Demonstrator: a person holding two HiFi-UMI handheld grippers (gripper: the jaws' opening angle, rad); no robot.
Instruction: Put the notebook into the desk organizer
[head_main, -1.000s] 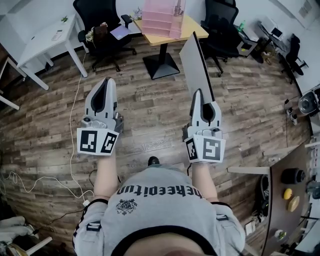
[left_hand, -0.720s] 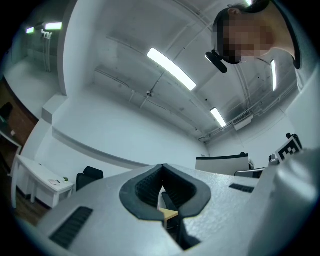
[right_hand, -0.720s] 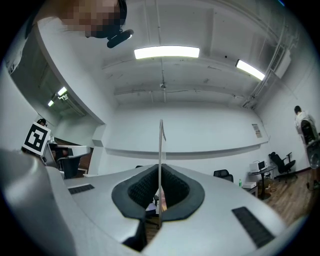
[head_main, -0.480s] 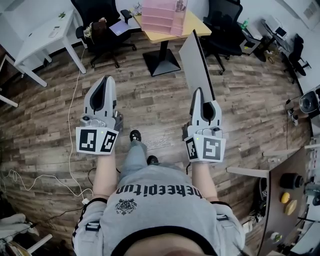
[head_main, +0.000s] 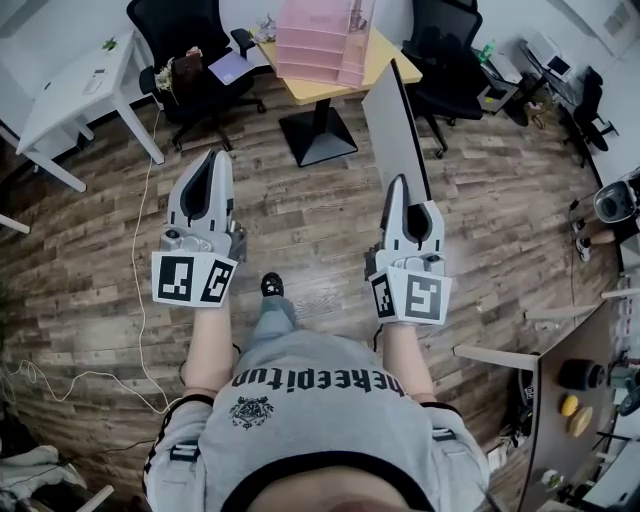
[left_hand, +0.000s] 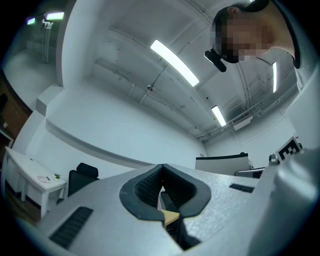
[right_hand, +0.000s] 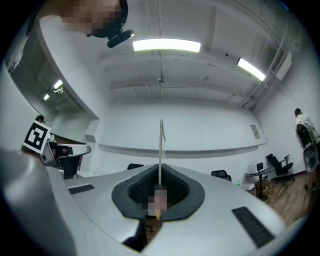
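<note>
**Both tongs held out front, notebook in the right pair**

Left forearm (head_main: 208, 345) bare, reaching straight ahead over the wood floor (head_main: 90, 250). Left tongs (head_main: 211, 160) point away from the body with the nose tipped somewhat up; the left gripper view looks at wall and ceiling. Jaws clenched tip to tip, nothing between them.

Centre, far side: pink organizer (head_main: 322, 38) stands on a yellow tabletop (head_main: 388, 62), with a black chair (head_main: 190, 50) to its left. Organizer is well apart from both tongs.

Right forearm (head_main: 405, 360) runs parallel to the left one, at the same reach. Right tongs (head_main: 398, 185) are clenched on the notebook (head_main: 392, 135), gripping its near edge. Notebook stands on edge with its grey cover facing left, extending away from the tongs toward the tabletop. The right gripper view shows it edge-on, a thin upright line rising from between the pads. It is in the air, not in the organizer.
</note>
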